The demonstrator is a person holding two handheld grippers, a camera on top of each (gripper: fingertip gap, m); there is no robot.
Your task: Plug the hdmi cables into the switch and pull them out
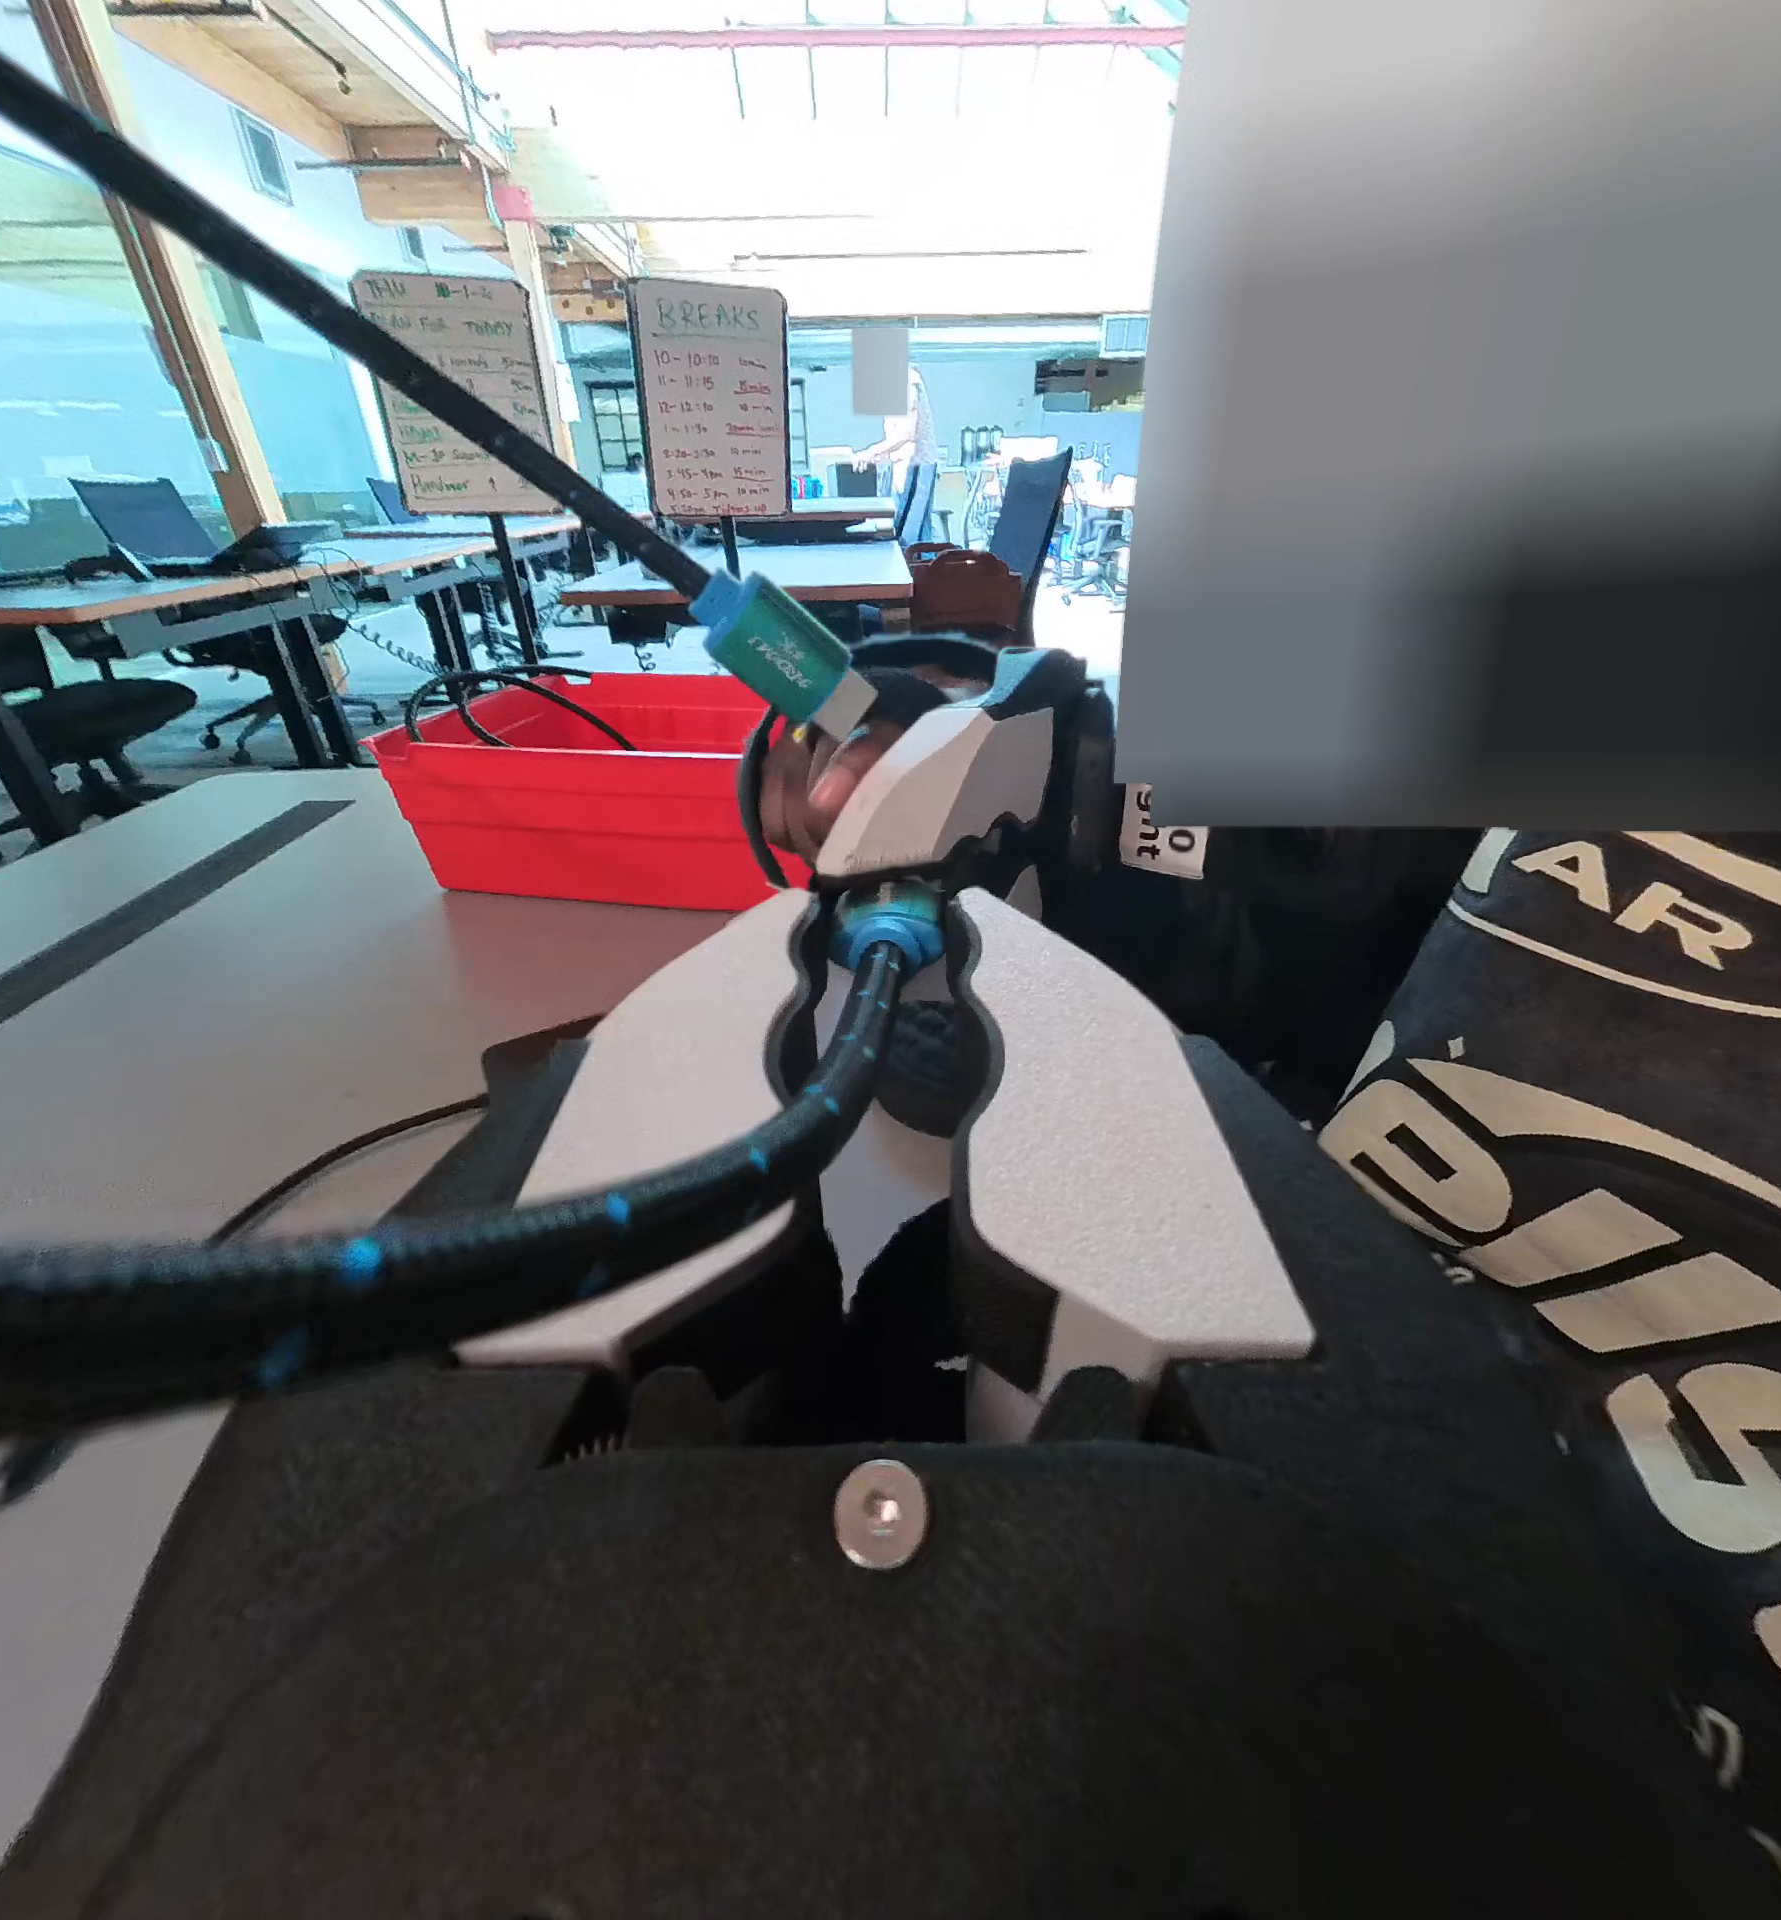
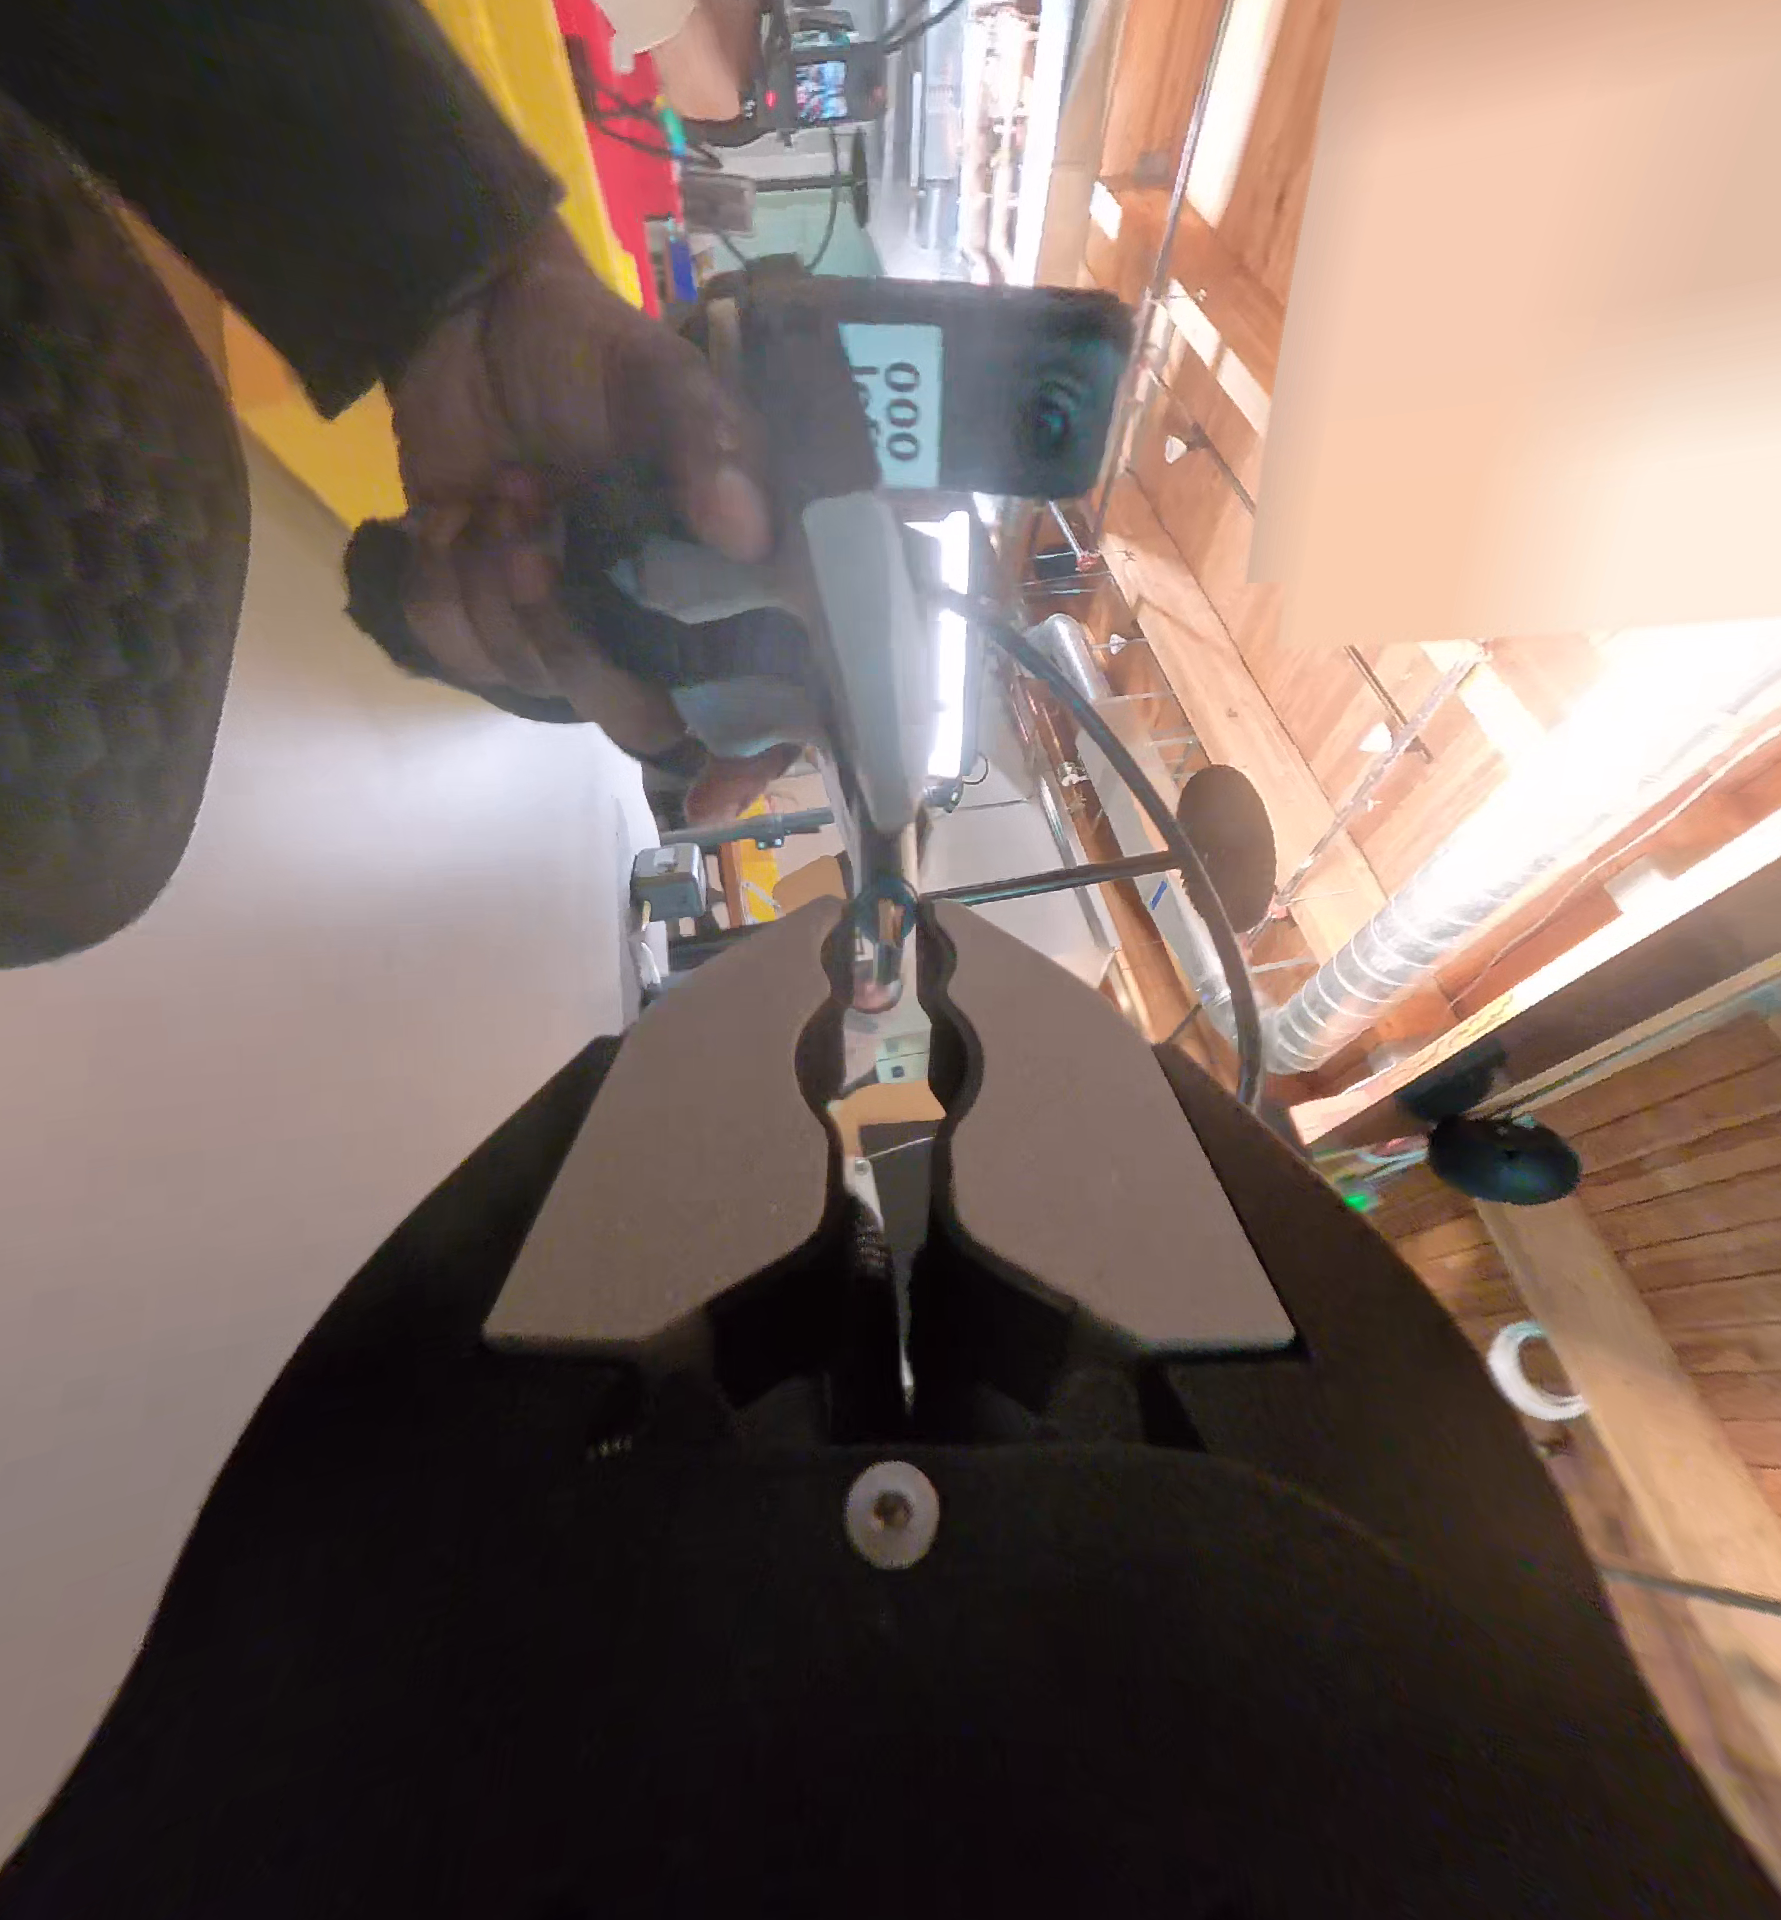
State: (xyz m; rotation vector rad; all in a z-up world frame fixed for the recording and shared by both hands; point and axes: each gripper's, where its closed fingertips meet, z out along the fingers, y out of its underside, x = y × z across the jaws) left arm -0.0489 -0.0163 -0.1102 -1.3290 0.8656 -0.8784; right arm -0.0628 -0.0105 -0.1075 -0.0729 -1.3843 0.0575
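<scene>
- The left gripper (image 1: 881, 914) has two fat grey fingers (image 1: 678, 1132) with wavy black edges on the inside.
- The fingers sit on a big black body with one round silver screw (image 1: 881, 1515) in the middle.
- The right gripper (image 2: 881, 925) looks the same: grey-brown fingers (image 2: 1073, 1153), wavy inner edges, a black body and one silver screw (image 2: 891, 1514).
- A black camera box (image 2: 1011, 395) with a pale sticker sits on top of the left gripper.
- The person's hand (image 2: 564, 499) comes out of a dark sleeve (image 2: 273, 177).
- The person wears a dark shirt (image 1: 1613, 1247) with big cream letters and a star on it.
</scene>
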